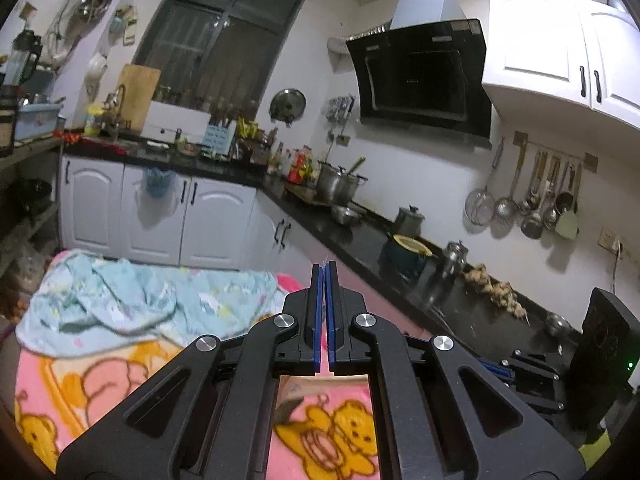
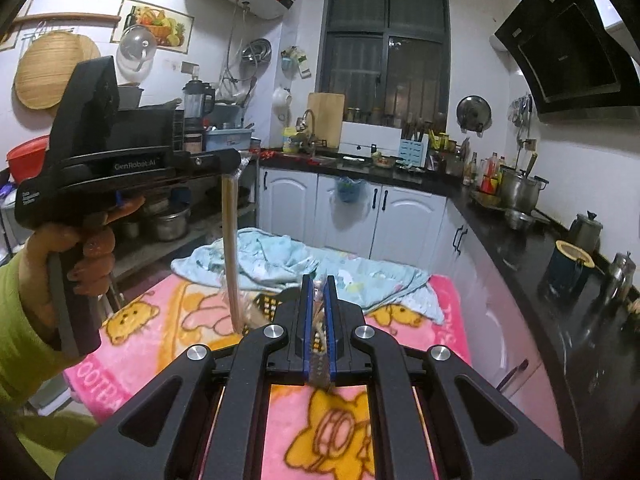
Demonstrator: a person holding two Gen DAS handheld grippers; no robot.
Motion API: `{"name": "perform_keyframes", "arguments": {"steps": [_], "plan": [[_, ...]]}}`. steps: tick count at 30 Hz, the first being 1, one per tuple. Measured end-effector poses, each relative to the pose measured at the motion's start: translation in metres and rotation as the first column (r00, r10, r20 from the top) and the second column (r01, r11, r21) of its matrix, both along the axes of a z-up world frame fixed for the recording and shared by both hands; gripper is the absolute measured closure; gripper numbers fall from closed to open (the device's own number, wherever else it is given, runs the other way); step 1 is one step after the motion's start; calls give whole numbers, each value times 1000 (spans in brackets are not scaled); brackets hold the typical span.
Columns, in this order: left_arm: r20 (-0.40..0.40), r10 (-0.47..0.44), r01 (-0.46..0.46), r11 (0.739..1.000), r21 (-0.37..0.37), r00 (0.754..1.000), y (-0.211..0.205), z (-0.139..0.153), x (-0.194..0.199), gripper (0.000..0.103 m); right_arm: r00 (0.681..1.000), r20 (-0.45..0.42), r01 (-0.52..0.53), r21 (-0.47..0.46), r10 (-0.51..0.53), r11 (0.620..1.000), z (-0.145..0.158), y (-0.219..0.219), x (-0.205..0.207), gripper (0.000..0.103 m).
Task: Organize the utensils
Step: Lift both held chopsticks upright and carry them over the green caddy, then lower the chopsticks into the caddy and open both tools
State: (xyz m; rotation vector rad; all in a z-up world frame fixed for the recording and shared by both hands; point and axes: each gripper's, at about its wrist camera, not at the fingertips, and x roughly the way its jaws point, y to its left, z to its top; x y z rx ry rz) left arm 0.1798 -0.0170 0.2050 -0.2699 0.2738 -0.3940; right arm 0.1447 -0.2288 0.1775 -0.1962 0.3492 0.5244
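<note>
From the left wrist view, the left gripper [image 1: 324, 270] points across the kitchen with its blue pads pressed almost together; only a sliver of something clear pokes out at the tips, so what it pinches is hard to read here. Below it lies a pink bear-print blanket [image 1: 120, 376] with a pale blue cloth [image 1: 132, 300] crumpled at its far end.

The right wrist view settles it. The left gripper [image 2: 239, 160], held in the person's left hand [image 2: 80, 248], is clamped on the top of a pair of chopsticks [image 2: 232, 248] in a clear sleeve; they hang nearly straight down, lower ends just above or touching the blanket [image 2: 168, 320]. The right gripper [image 2: 319, 280] is closed on a crinkled transparent packet [image 2: 320, 344] whose contents look like small utensils, though blur hides what exactly.

The chopsticks are probably light, stiff and thin, and the plastic sleeve makes them slippery. A pinch near one end lets them swing; a firmer hold would be closer to the middle, squeezing across both sticks. The packet is soft and should crumple instead of resisting.
</note>
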Motion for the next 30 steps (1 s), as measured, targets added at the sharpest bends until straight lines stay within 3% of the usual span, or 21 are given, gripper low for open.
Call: {"name": "perform_keyframes", "arguments": {"steps": [6,13,20,30], "plan": [[39,49,-49,999,7,998,3,15,20,103,1000,0,-1,-47,1,999,11,14,26,97],[57,115,-115,993,-15,992,10,8,54,103,999,-40,25,-81,-28,996,3,30,60,97],[51,147,-145,989,-40,988,9,-9,87,103,993,-100,51,-86,-60,995,-14,37,94,97],[-33,118,-120,992,-44,992,3,-51,105,103,978,-191,70,-69,-82,995,-50,41,124,97]]}}
